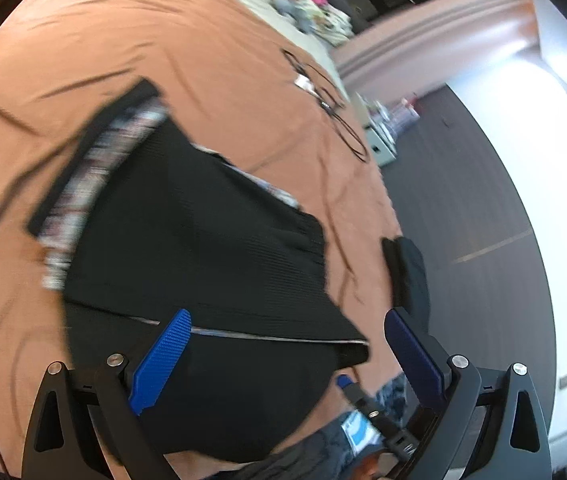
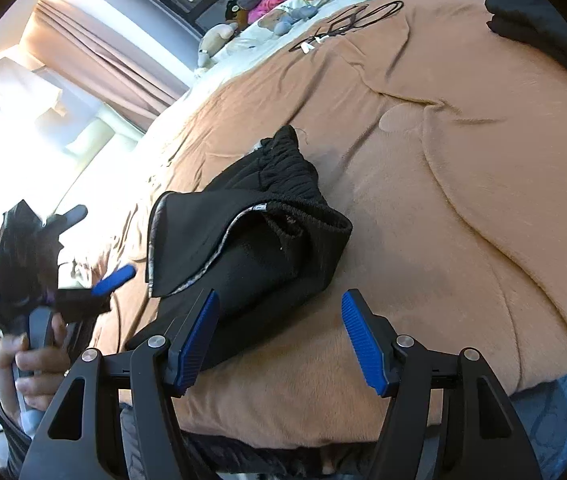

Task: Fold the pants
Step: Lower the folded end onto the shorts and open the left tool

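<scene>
black pants [image 2: 251, 240] lie bunched mid-frame on the orange bed [image 2: 463, 160] (rumpled); left tongs [image 1: 287, 336] and right tongs [image 2: 281, 332] gape, holding nothing.

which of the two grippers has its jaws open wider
The left gripper: its jaws stand far apart above the pants. The right gripper shows a narrower gap.

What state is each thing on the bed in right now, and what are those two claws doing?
Black pants: folded over in a loose bundle on the blanket, waistband showing.
Left claw: open wide, over the pants, gripping nothing.
Right claw: open, one finger against the pants' edge, not clamped.
Orange blanket: spread over the bed, wrinkled.
Black cable: lying loose and looped on the blanket.
</scene>
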Motion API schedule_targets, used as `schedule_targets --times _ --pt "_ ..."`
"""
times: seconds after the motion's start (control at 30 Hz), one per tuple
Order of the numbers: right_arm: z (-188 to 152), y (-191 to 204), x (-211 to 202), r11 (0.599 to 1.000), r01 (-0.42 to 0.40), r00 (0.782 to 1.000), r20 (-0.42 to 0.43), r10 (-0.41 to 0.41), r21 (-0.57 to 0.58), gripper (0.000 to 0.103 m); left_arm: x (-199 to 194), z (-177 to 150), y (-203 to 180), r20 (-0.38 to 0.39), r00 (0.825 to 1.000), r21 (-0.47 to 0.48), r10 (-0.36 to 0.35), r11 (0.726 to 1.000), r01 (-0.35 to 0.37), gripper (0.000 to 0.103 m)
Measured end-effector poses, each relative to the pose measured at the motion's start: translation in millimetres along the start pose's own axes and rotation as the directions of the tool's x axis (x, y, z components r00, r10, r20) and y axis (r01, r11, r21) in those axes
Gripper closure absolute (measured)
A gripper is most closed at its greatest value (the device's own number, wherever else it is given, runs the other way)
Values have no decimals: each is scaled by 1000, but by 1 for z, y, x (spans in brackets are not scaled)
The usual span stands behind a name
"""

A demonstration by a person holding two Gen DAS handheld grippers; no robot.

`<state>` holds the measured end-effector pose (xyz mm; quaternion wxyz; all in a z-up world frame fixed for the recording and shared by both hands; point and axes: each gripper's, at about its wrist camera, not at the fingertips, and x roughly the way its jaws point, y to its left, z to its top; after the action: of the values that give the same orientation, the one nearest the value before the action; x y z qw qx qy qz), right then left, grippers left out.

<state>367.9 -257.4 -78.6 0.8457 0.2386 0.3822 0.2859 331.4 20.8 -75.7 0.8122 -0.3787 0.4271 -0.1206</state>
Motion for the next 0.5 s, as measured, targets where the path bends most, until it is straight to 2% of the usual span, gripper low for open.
schedule_targets --times 0.27,0.5 --pt "6 8 9 1000 28 1000 8 -28 9 41 -24 4 51 32 998 -70 62 996 -60 5" --pt "10 13 14 999 53 999 10 -53 -4 41 -17 5 89 17 997 -123 81 989 -78 5"
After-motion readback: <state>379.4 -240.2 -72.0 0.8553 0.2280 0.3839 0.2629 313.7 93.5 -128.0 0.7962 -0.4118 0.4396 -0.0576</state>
